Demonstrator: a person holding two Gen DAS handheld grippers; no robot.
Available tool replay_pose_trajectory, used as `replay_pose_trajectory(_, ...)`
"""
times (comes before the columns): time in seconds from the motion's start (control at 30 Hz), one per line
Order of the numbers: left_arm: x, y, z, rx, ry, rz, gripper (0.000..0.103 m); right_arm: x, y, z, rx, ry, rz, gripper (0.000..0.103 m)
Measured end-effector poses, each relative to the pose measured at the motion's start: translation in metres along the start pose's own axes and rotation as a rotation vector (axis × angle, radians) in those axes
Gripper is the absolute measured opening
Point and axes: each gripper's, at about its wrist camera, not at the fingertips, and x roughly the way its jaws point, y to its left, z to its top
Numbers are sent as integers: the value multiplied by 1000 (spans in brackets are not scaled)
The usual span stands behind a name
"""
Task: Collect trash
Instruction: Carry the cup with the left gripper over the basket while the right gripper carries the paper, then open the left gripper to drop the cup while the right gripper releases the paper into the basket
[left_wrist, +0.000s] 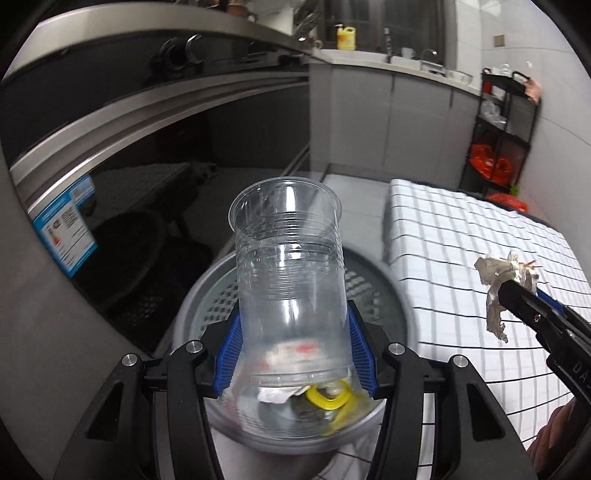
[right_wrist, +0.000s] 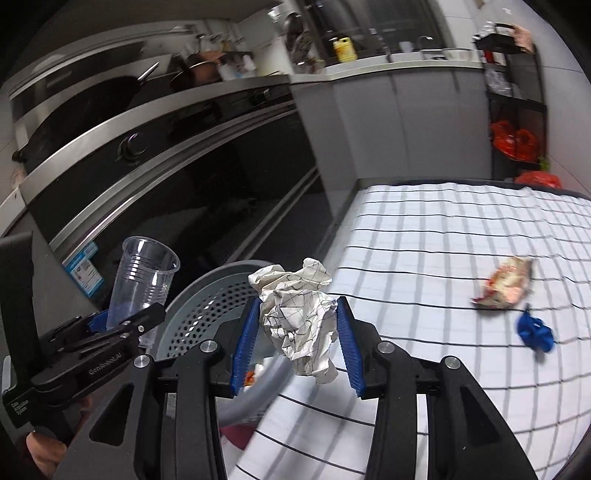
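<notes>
My left gripper (left_wrist: 293, 350) is shut on a clear plastic cup (left_wrist: 290, 273), held upright over a grey perforated trash bin (left_wrist: 391, 291) that holds paper and a yellow ring. The cup also shows in the right wrist view (right_wrist: 142, 284). My right gripper (right_wrist: 297, 343) is shut on a crumpled checked paper ball (right_wrist: 299, 317), held above the bin's rim (right_wrist: 207, 291) at the table's left edge. The paper also shows in the left wrist view (left_wrist: 498, 284). A crumpled red-and-white wrapper (right_wrist: 506, 284) and a blue scrap (right_wrist: 535, 332) lie on the checked tablecloth (right_wrist: 424, 240).
A dark oven front with steel bars (right_wrist: 147, 155) runs along the left. A grey counter with a yellow bottle (left_wrist: 346, 37) stands at the back. A black shelf rack with red bags (left_wrist: 495, 147) stands at the far right.
</notes>
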Motion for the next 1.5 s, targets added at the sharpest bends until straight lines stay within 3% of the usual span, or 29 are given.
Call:
replay_pose_trajectory(0.33,14,31,-15,-29,54,58,51,45,35,4,-53,83,66,41)
replay_pose_trajectory(0.93,29,44,-26,-66,113,46,55,76,57,-2,-94,162,116,43)
replay_pose_trajectory(1.07,29,44,-25,-69,110,52,59,76,59,-1,-105,160,118,48)
replay_pose_trajectory(1.23,28,47,-25,-78,106,53,72,73,55,0,-79,147,131,70)
replay_pose_trajectory(1.5,26,48,-23,-78,102,57,73,69,52,0,-74,147,125,70)
